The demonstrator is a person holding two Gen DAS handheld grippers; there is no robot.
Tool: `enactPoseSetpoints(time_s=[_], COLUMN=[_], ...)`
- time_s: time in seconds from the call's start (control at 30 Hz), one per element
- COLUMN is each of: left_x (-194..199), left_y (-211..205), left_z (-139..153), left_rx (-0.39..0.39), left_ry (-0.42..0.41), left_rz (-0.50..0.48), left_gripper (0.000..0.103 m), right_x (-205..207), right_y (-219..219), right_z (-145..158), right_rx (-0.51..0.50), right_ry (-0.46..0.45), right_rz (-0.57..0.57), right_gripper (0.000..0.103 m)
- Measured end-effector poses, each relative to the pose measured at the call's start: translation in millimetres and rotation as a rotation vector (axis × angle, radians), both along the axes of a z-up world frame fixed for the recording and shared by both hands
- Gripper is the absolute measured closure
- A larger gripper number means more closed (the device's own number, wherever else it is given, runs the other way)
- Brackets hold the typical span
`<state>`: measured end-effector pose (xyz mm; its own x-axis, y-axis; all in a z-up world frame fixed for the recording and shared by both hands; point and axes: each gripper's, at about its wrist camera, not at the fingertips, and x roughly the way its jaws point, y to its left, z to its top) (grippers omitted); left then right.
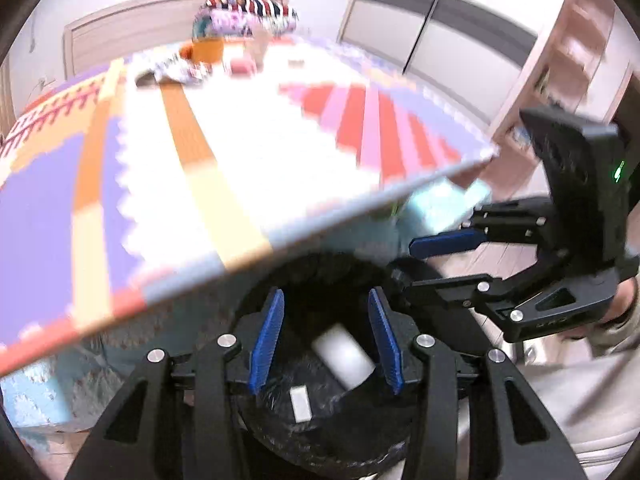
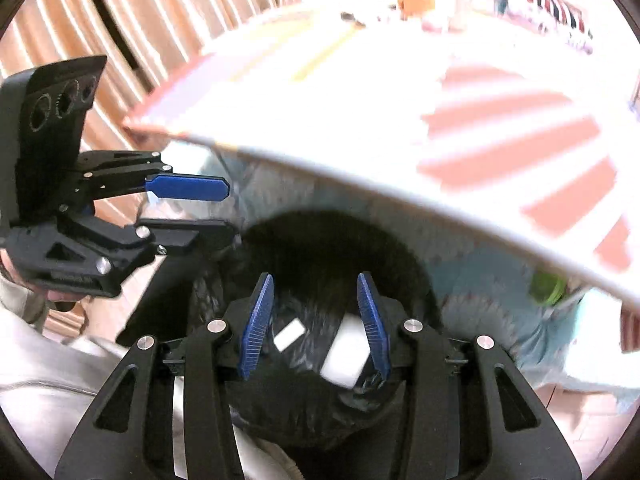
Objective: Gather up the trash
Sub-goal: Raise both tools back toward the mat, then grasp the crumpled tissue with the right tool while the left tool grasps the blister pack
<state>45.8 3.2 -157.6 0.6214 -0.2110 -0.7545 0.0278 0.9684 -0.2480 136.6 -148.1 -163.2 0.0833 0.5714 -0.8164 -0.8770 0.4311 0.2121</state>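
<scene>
A bin lined with a black bag (image 1: 320,432) sits under the edge of the table; it also shows in the right wrist view (image 2: 320,248). Two white pieces of trash lie inside: a larger crumpled piece (image 1: 344,354) (image 2: 344,354) and a small flat piece (image 1: 301,403) (image 2: 289,334). My left gripper (image 1: 325,340) is open and empty just above the bin mouth. My right gripper (image 2: 316,324) is open and empty over the bin too. Each gripper shows in the other's view, the right (image 1: 444,258) and the left (image 2: 200,208), both with jaws apart.
The table (image 1: 240,152) wears a patterned cloth in purple, orange, white and red stripes. An orange container (image 1: 204,50), a pink item (image 1: 242,66) and wrappers (image 1: 180,70) lie at its far end. A green object (image 2: 546,288) hangs below the right table edge. Wardrobe doors (image 1: 432,28) stand behind.
</scene>
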Motion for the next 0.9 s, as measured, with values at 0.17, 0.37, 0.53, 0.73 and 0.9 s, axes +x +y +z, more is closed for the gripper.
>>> enactPoseSetpoints(time_s=[0.17,0.37,0.53,0.73,0.9], left_x=[8.5,24.3,39.0,63.9,86.0], left_y=[22.0,48.3,73.9,111.5,140.9], left_z=[27.5,44.6,54.1,52.7,50.6], left_rx=[-0.033,-0.024,-0.052,-0.065,-0.133], left_ry=[-0.058,-0.089,-0.123,-0.123,-0.125], left_rz=[0.033,0.072,0.112,0.182,0.23], left_gripper=[0.06,0.06,0.06,0.06,0.06], right_x=[13.2,34.3,51.4,84.9,112.7], right_y=[-4.5,-3.8,0.0,15.0,31.9], right_z=[33.0,52.5,62.5,68.4,68.5], right_rx=[0.059,0.088,0.103,0.111,0.104], right_ry=[-0.061,-0.107,-0.138,-0.159,-0.176], right_rz=[-0.013,-0.047,-0.076,-0.113,-0.141], right_gripper=[0.06,0.06,0.06,0.06,0.06])
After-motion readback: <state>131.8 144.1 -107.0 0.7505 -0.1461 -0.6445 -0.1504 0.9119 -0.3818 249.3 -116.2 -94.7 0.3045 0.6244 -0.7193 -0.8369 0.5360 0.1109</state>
